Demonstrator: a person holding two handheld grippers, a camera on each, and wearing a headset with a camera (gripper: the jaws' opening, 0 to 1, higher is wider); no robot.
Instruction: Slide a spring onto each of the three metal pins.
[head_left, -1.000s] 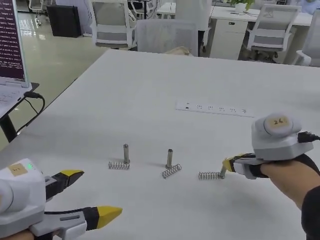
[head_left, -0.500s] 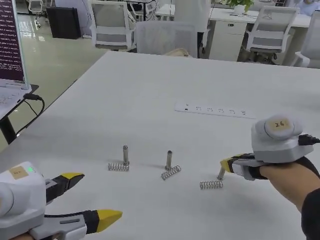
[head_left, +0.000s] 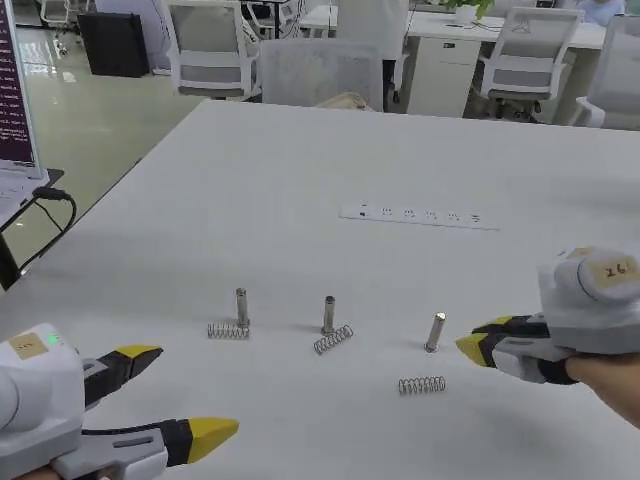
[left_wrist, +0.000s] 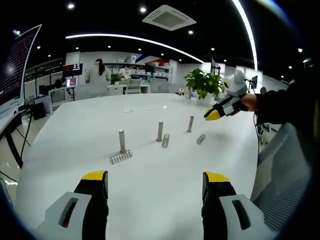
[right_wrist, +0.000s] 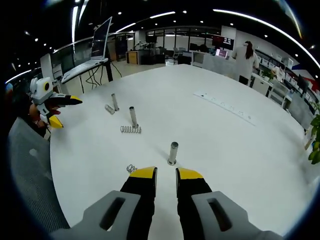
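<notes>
1. None of the three pins carried a spring, so by the look of things the task stood at its very start
2. The left pin (head_left: 241, 306), the middle pin (head_left: 329, 314) and the right pin (head_left: 435, 331) stood upright in a row on the white table (head_left: 300, 180), each bare from foot to head
3. The left spring (head_left: 228, 331) lay on its side at the foot of the left pin, the middle spring (head_left: 333, 340) lay slanted just beside the middle pin, and the right spring (head_left: 421, 385) lay near the right pin but clear of it, on the person's side
4. The left gripper (head_left: 172, 392) hung low at the near edge, well apart from the pins, its jaws spread wide and empty
5. The right gripper (head_left: 482, 336) hovered just beside the right pin, its jaws pressed nearly together with nothing between them
6. All three springs remained to be lifted and threaded; the right spring seemed the likeliest first pick, and the right gripper would have to spread its jaws to take it
</notes>
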